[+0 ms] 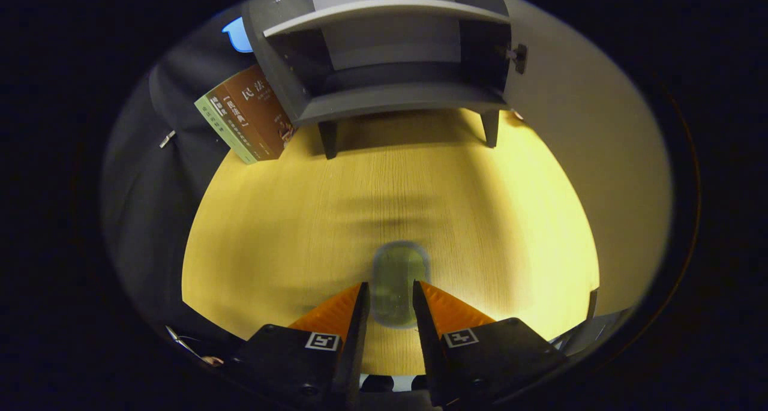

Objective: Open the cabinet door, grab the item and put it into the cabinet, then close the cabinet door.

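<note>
Clear, greenish bottle (396, 285) sits between the claw (389, 297) fingers near tabletop (288, 219) front edge; can't tell if clamped yet. Squeeze firmly, lift straight, carry to open cabinet (384, 57) at back edge.

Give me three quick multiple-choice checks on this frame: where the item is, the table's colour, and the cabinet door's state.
1. Where is the small green item?
A. Inside the cabinet
B. Between the gripper fingers, on the table
C. On top of the books

2. What colour is the table?
A. Yellow wood
B. White
C. Blue

3. What state is the cabinet door in?
A. Shut
B. Open
C. Missing

Answers: 1 B, the blurred item sits between the orange fingers, though I cannot tell if they press it. 2 A, the top shows yellow wood grain. 3 B, the shelves show and the door swings out on the right.
</note>
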Tool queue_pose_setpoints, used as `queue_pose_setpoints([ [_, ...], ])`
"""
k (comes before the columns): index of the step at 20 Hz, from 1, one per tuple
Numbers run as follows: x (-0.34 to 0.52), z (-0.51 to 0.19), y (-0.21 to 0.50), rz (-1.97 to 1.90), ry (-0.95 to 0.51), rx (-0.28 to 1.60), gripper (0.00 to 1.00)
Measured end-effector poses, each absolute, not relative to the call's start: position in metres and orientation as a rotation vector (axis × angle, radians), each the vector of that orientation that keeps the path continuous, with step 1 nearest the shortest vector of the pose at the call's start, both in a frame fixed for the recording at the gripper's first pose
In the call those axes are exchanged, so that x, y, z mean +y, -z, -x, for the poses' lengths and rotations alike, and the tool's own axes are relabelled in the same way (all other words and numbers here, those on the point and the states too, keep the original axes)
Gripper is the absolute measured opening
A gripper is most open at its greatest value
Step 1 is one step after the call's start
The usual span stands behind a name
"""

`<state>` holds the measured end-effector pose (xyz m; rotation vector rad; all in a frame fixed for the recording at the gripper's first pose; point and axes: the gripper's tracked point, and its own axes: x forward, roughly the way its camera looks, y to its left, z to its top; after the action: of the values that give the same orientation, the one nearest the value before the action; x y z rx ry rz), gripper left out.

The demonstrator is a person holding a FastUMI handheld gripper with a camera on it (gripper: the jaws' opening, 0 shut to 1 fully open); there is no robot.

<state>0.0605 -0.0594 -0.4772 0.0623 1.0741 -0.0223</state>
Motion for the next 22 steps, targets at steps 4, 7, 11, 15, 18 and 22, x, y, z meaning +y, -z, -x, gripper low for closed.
queue_pose_setpoints([
  [4, -0.064, -0.063, 0.507, -0.055, 0.017, 1.129, 0.48],
  [7, -0.063, -0.066, 0.521, -0.038, 0.005, 1.149, 0.48],
  [11, -0.063, -0.062, 0.540, -0.018, 0.012, 1.204, 0.48],
  [15, -0.069, -0.059, 0.539, 0.036, 0.032, 1.219, 0.48],
  [18, -0.072, -0.057, 0.543, 0.065, 0.036, 1.245, 0.20],
  [22, -0.073, -0.055, 0.532, 0.044, 0.048, 1.240, 0.20],
])
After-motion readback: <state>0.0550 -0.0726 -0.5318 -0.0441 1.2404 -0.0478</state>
